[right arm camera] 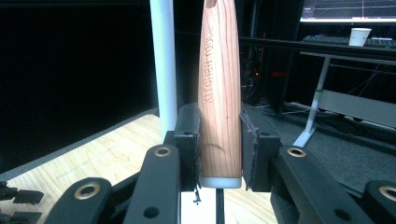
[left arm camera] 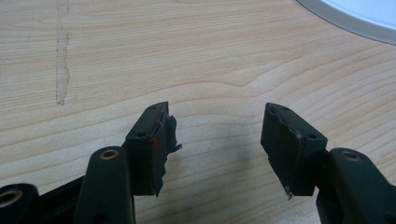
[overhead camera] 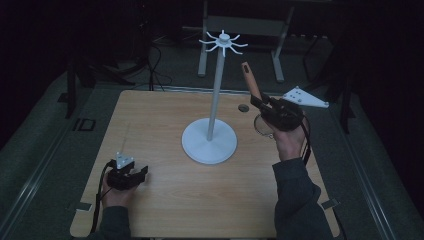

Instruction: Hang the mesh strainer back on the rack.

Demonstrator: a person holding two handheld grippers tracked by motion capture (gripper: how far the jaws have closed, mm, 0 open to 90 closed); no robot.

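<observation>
A white stand [overhead camera: 214, 95] rises from a round base [overhead camera: 192, 145] at the middle of the wooden table [overhead camera: 165, 210], with a ring of hooks [overhead camera: 223, 42] on top. My right gripper [overhead camera: 258, 101], raised to the right of the pole, is shut on a kitchen tool's wooden handle [overhead camera: 249, 76], which points up and leans toward the hooks. A wire end [overhead camera: 261, 126] hangs below the hand. In the right gripper view both pads clamp the handle [right arm camera: 219, 93], with the pole [right arm camera: 163, 60] just behind it. My left gripper [overhead camera: 142, 175] rests low at the front left, its jaws [left arm camera: 217, 135] open over bare wood.
A small round hole [overhead camera: 243, 107] sits in the table right of the pole. The stand's base edge [left arm camera: 359, 18] lies ahead of the left gripper. A grey metal frame [overhead camera: 240, 27] stands beyond the table. A paper cup [right arm camera: 359, 36] rests on a far desk.
</observation>
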